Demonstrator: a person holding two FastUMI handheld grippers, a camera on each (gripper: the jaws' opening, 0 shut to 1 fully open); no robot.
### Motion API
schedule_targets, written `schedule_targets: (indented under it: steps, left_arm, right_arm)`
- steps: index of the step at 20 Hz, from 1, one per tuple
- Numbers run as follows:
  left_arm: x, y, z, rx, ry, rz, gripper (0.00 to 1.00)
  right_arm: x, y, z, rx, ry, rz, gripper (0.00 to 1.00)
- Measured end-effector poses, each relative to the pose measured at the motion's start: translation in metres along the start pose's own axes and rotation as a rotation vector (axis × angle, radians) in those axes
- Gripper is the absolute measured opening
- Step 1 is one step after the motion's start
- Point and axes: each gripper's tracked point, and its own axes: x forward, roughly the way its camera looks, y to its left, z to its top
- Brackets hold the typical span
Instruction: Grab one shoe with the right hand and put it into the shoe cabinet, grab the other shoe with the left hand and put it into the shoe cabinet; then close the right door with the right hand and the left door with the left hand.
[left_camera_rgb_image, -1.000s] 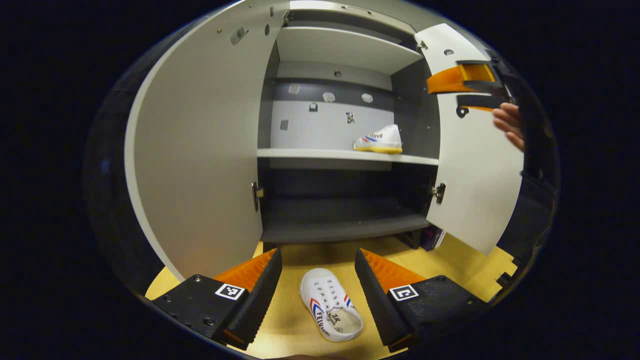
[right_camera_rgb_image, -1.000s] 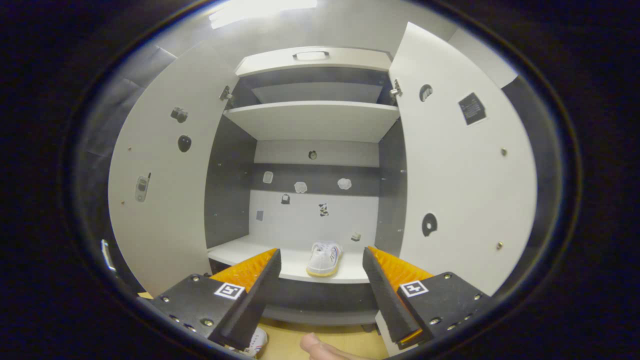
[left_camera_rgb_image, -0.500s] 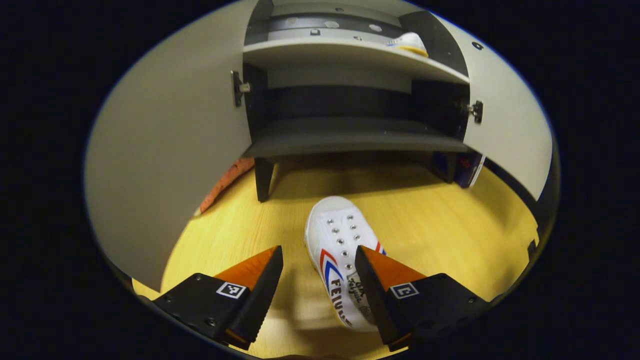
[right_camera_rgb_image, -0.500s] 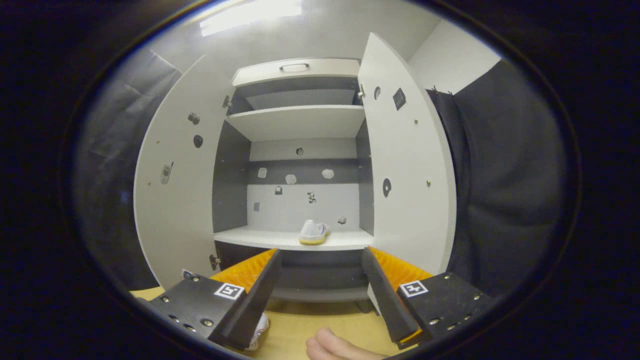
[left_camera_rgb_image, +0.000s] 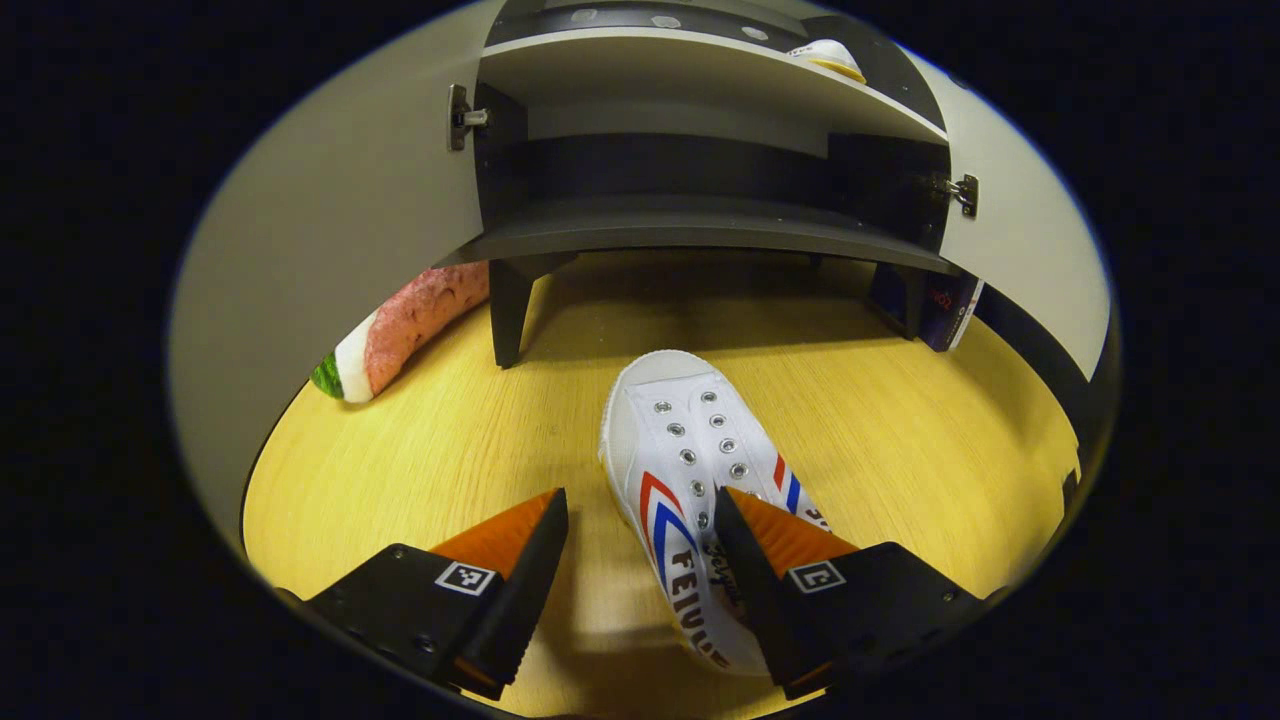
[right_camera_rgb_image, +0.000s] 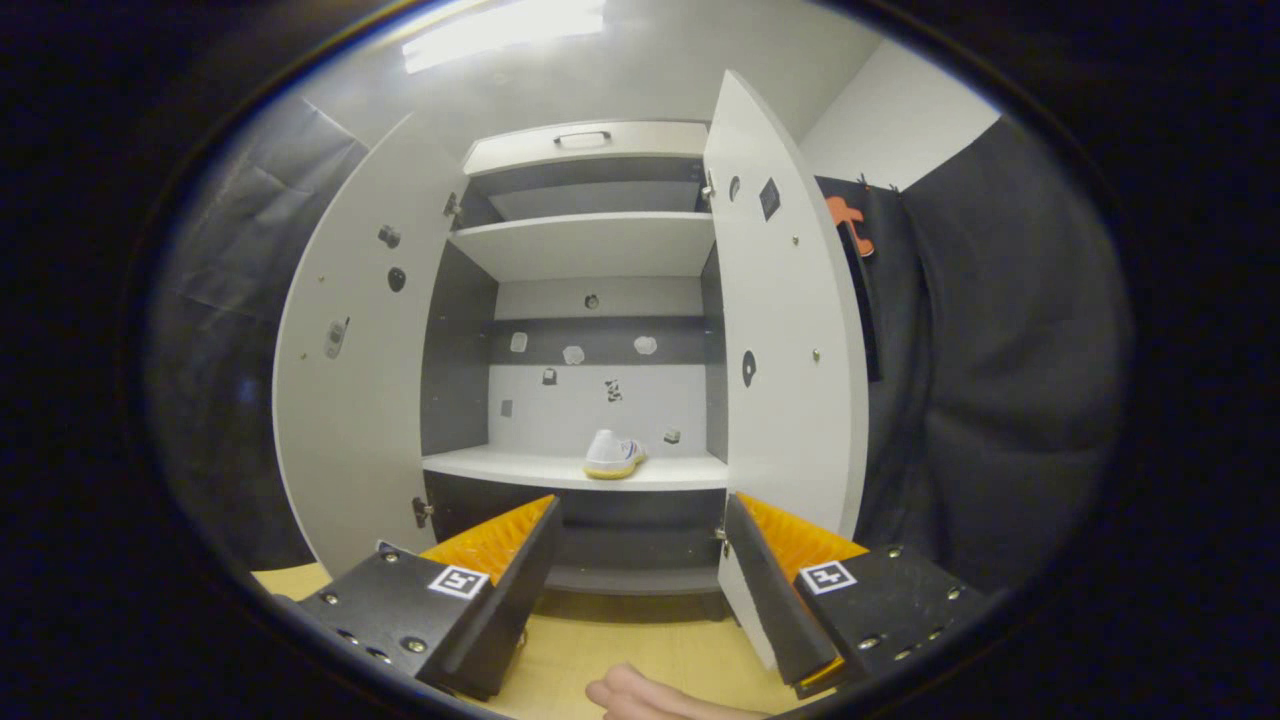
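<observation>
**Left gripper over floor shoe; one shoe already on the shelf**

Left gripper view: looks down at a yellow wooden floor (left_camera_rgb_image: 450, 440) and the foot of the shoe cabinet (left_camera_rgb_image: 690, 225). A pink-and-green object (left_camera_rgb_image: 400, 325) lies at left centre beside a cabinet leg; what it is I cannot tell. A dark box (left_camera_rgb_image: 935, 310) stands at right, under the cabinet's edge. The shelved shoe's toe (left_camera_rgb_image: 825, 55) peeks in at the top edge.

Right gripper view: looks level at the whole cabinet, left door (right_camera_rgb_image: 350, 400) and right door (right_camera_rgb_image: 785, 350) both swung open. The shelved shoe sits on the white middle shelf (right_camera_rgb_image: 500, 468), just right of centre frame. A hand (right_camera_rgb_image: 650, 695) shows at the bottom edge.

Floor shoe (left_camera_rgb_image: 685, 470): white canvas, red and blue stripes, metal eyelets, toe pointing up-frame toward the cabinet, lying on the floor in front of it.

Left gripper (left_camera_rgb_image: 640, 570): jaws spread wide. The right finger overlaps the shoe's heel end; contact cannot be told. The left finger is clear of the shoe, over bare floor.

Right gripper (right_camera_rgb_image: 640, 575): jaws spread wide, holding nothing, lower centre frame in front of the cabinet.
</observation>
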Motion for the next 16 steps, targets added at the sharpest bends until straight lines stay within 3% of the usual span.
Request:
schedule_targets:
  steps: [2,4,6,7,9,11,16]
  left_arm:
    - [0.001,-0.006,-0.002,-0.002,0.01,-0.028,0.88]
    - [0.002,-0.015,-0.002,0.01,0.018,-0.054,0.73]
    - [0.002,-0.009,-0.001,0.059,0.026,-0.027,0.49]
    - [0.002,-0.009,-0.002,0.078,0.032,-0.019,0.33]
    - [0.002,-0.008,0.001,0.081,0.022,-0.02,0.11]
    - [0.001,-0.005,0.006,0.067,0.031,-0.011,0.01]
    - [-0.02,0.0,0.036,0.047,-0.013,0.044,0.01]
  right_arm:
    - [-0.003,-0.005,-0.002,0.002,0.006,-0.012,0.97]
    - [-0.009,-0.006,-0.004,0.005,0.005,-0.013,0.97]
    - [-0.016,-0.01,-0.006,0.001,0.004,-0.012,0.95]
    - [-0.018,-0.014,-0.006,-0.001,0.004,-0.018,0.95]
    - [-0.023,-0.021,-0.006,0.004,-0.001,-0.025,0.97]
    - [-0.028,-0.029,-0.005,0.019,-0.005,-0.033,0.94]
    - [-0.039,-0.046,-0.001,0.047,-0.021,-0.051,0.97]
